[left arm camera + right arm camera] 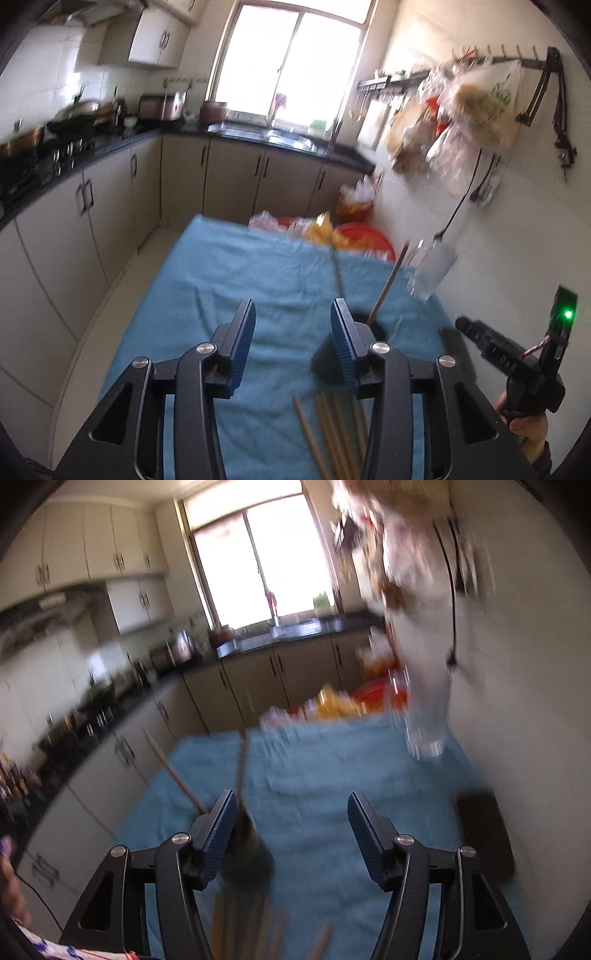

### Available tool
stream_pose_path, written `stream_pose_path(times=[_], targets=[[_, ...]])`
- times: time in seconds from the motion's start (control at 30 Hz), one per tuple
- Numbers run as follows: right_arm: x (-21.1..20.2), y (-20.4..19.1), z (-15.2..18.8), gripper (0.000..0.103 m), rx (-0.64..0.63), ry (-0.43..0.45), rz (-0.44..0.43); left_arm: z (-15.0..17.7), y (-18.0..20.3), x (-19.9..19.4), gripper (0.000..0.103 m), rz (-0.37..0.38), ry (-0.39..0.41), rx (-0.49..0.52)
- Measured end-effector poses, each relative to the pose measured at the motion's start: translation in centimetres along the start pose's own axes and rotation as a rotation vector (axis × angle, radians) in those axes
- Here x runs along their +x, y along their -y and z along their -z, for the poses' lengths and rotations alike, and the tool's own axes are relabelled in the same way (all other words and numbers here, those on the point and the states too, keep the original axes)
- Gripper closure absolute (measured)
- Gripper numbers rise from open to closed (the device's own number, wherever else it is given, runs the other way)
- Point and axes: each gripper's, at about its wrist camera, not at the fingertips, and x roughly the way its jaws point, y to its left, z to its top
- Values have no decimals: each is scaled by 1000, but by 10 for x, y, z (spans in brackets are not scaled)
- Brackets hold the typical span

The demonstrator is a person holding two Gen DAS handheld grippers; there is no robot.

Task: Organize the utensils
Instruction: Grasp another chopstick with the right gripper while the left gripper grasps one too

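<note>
Several wooden chopsticks (328, 432) lie loose on the blue cloth (240, 266) near me; they also show blurred in the right wrist view (255, 930). A dark holder cup (328, 354) stands on the cloth with two chopsticks (388, 280) upright in it; in the right wrist view the cup (251, 864) shows behind the left finger. My left gripper (291, 343) is open and empty, its right finger in front of the cup. My right gripper (291, 830) is open and empty above the cloth. The right gripper's body (517, 365) shows at the left view's right edge.
A clear plastic bottle (432, 269) stands at the cloth's far right by the wall. Yellow and red bags (332, 232) sit beyond the far edge. A dark flat object (484, 834) lies at the right. Kitchen counters (92, 151) run along the left and back.
</note>
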Motion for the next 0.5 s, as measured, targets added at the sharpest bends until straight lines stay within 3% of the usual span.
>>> stream_pose_path(times=[0.13, 0.27, 0.37, 0.5], targets=[[35, 17, 61, 38, 9, -213, 14, 49, -12, 35, 62, 0, -158, -35], [60, 28, 104, 59, 9, -345, 15, 85, -7, 76, 65, 19, -317, -27], [66, 33, 116, 62, 29, -365, 5, 103, 1, 106, 70, 26, -410, -16], [70, 33, 115, 66, 9, -366, 17, 110, 11, 131, 71, -2, -449, 16]])
